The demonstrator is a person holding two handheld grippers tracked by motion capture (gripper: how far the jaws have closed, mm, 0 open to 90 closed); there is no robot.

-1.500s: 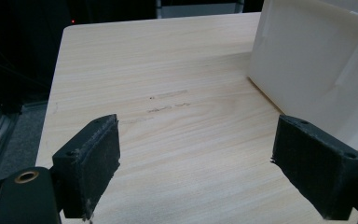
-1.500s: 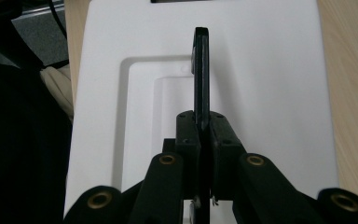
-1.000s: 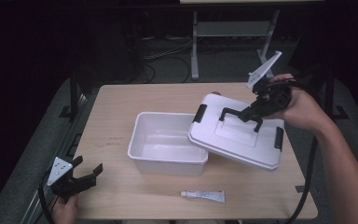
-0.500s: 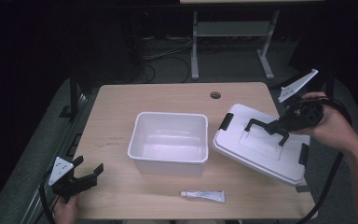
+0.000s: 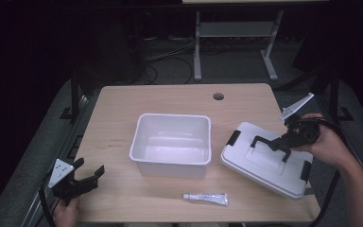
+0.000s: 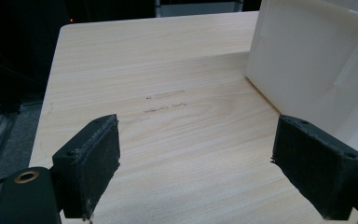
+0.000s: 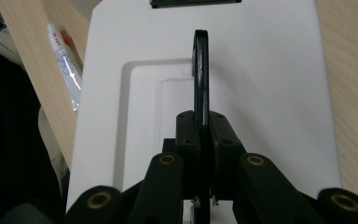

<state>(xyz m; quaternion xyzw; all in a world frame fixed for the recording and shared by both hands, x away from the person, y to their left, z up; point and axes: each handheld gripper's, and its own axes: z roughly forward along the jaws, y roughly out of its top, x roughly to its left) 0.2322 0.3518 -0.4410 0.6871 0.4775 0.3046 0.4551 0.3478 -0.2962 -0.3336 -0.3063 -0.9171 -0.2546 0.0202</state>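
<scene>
- my right gripper (image 5: pixel 283 142) is clamped on the black handle (image 5: pixel 269 144) of the white lid (image 5: pixel 264 165), both pads pressed flat against the thin bar in the right gripper view (image 7: pixel 201 135)
- the lid sits at the right side of the table (image 5: pixel 123 113), tilted, just right of the open white bin (image 5: pixel 171 142) and apart from it; i cannot tell whether its near edge touches the wood
- black latches (image 5: pixel 233 138) show on the lid's left and right ends
- a small white tube (image 5: pixel 206 198) lies near the front edge, between bin and lid
- my left gripper (image 5: pixel 82 177) rests at the near left corner, jaws spread wide over bare wood, nothing between them (image 6: pixel 196 163); the bin wall (image 6: pixel 317 70) stands to its right
</scene>
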